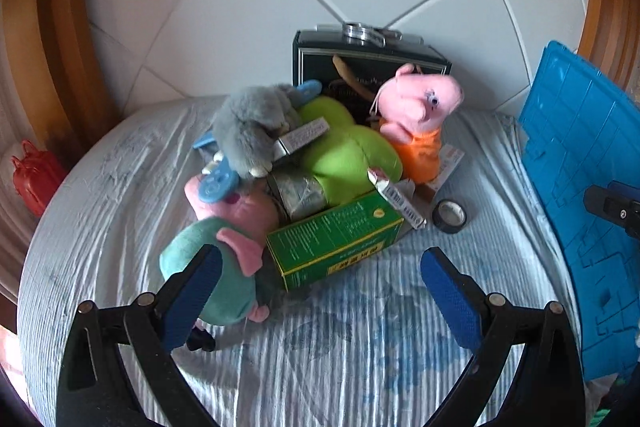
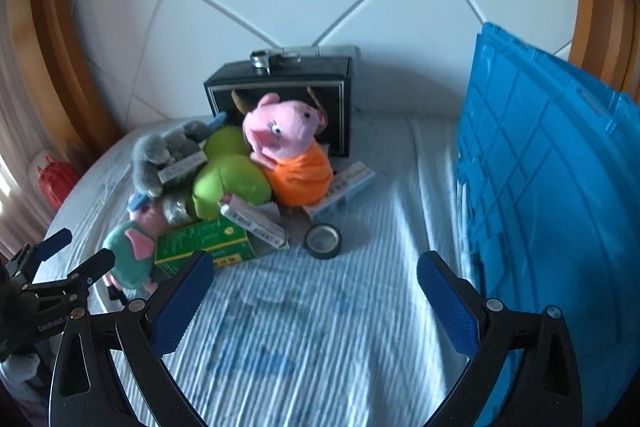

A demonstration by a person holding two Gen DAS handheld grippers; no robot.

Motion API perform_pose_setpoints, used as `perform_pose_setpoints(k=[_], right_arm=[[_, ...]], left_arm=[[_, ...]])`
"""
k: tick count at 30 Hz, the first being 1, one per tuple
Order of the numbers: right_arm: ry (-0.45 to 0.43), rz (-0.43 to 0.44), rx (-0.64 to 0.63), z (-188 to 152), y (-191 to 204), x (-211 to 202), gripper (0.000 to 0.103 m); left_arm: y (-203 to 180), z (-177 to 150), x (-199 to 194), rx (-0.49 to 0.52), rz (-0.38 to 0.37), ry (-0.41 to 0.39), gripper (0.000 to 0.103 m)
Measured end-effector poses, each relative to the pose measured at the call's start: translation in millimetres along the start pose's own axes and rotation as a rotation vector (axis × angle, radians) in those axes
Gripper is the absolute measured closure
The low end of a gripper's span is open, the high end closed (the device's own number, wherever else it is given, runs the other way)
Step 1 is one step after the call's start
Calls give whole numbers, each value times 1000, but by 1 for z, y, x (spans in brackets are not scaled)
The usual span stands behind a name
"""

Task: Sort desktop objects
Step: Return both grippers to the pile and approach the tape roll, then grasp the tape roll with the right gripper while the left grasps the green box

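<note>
Everything is piled on a bed [image 1: 340, 347] with a pale blue striped sheet, heaped toward the headboard edge.

The left gripper [image 1: 320, 275] is spread wide with nothing between its blue pads, and it hangs over the sheet just short of the pile. The right gripper [image 2: 314, 281] is the same: jaws wide apart, nothing held, bare sheet under it.

Nearest the left gripper is a green box [image 1: 334, 241] with yellow trim; it has small print on it but it's too blurry to read. Touching its left end is a pink pig toy in a teal dress [image 1: 216, 259]. On top of the heap sit a grey plush [image 1: 250, 129] and a lime green plush [image 1: 344, 151], with a small silver carton wedged between them; its label is unreadable.

A pink pig toy in an orange dress [image 2: 294, 155] leans against a black box [image 2: 340, 99] standing at the headboard edge. The gold lettering on the black box is too small to make out.

A roll of black tape [image 2: 323, 241] lies flat on the sheet just right of the pile, apart from it. A blue crate [image 2: 552, 187] stands along the bed's right edge.
</note>
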State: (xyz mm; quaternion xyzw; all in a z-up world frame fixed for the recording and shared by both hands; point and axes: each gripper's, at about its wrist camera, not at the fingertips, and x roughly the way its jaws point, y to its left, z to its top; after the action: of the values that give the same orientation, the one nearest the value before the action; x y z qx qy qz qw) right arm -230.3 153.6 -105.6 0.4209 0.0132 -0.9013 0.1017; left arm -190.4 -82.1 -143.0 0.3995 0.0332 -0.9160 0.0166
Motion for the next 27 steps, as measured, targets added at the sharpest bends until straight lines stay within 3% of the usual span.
perform_pose_setpoints(k=[7,14,21,26,27], right_arm=[[136,-21,26,-10,-12,81,0],[242,-55,43,-15,-22,157,0],[271,-50,7,-10,-14,211,0],[290,-34,1,-10,-11,232,1],[293,-33,-4,-10,-10,235,9]], left_arm=[[-2,1,81,66,-20,140,2],[-5,10,145,158,-50,219,2],[-27,11,182,279,-61,255,1],[-34,11,195,239,-67,289,1],[-35,10,196,230,-63,290,1]])
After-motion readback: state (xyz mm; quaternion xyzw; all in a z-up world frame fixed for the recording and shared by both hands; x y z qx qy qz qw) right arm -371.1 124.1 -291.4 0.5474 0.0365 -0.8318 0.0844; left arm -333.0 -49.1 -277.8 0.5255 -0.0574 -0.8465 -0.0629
